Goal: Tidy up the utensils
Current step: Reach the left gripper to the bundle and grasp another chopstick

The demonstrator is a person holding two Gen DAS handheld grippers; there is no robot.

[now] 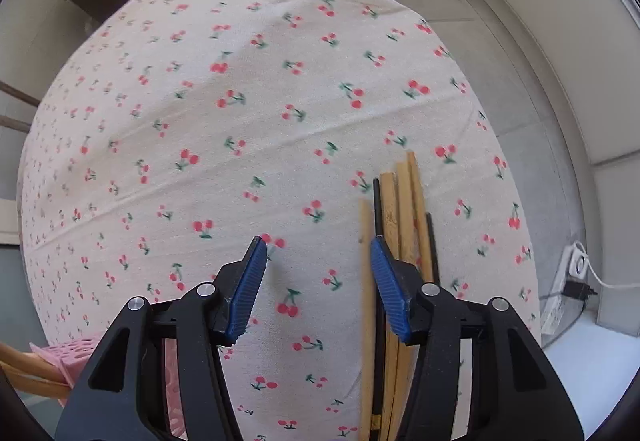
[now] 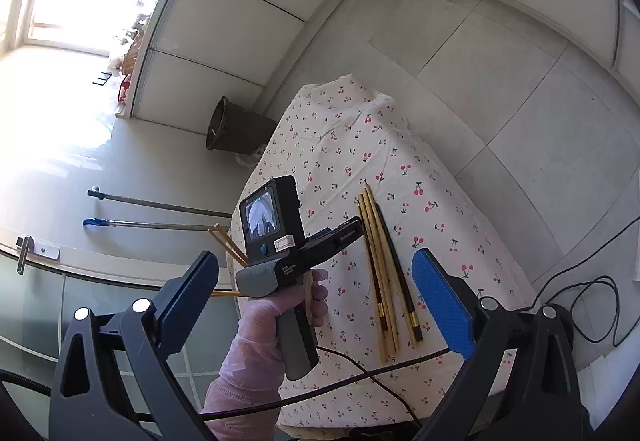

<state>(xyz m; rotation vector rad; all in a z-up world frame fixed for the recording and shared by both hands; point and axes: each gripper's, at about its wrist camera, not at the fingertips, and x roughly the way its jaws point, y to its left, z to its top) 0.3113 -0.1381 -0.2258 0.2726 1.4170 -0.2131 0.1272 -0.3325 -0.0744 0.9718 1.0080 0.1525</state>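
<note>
Surface (image 1: pixel 240 81), draped in a cherry-print cloth, fills the left wrist view; claws work over its near end.

Step, as I read it: a pick from the chopstick bundle (image 1: pixel 404 201), which lies flat on the cloth, sticks side by side, light wooden ones with two dark ones among them. From the right wrist view the bundle (image 2: pixel 380 261) sits at 3 o'clock of the left device.

Left claw (image 1: pixel 318 289) points down at the cloth, half spread, nothing between the pads. Bundle is at its 3 o'clock: one pale stick just inside the right pad, the rest behind or outside it. Next move likely calls for a shift toward 3 o'clock to straddle one stick or pair, then close.

Right claw (image 2: pixel 316 293) is spread wide, empty, hanging back over the near edge.

Pink holder (image 1: pixel 76 355) at 8 o'clock of the left view, with sticks in it – probably the drop target.

Hard to read:
- holder cut off by the frame and the claw body
- near ends of the bundle hidden behind the right finger
- whether the pad touches the nearest stick: cannot tell
- gloved hand (image 2: pixel 276 317) blocks the holder in the right view; only stick ends poke out.
</note>
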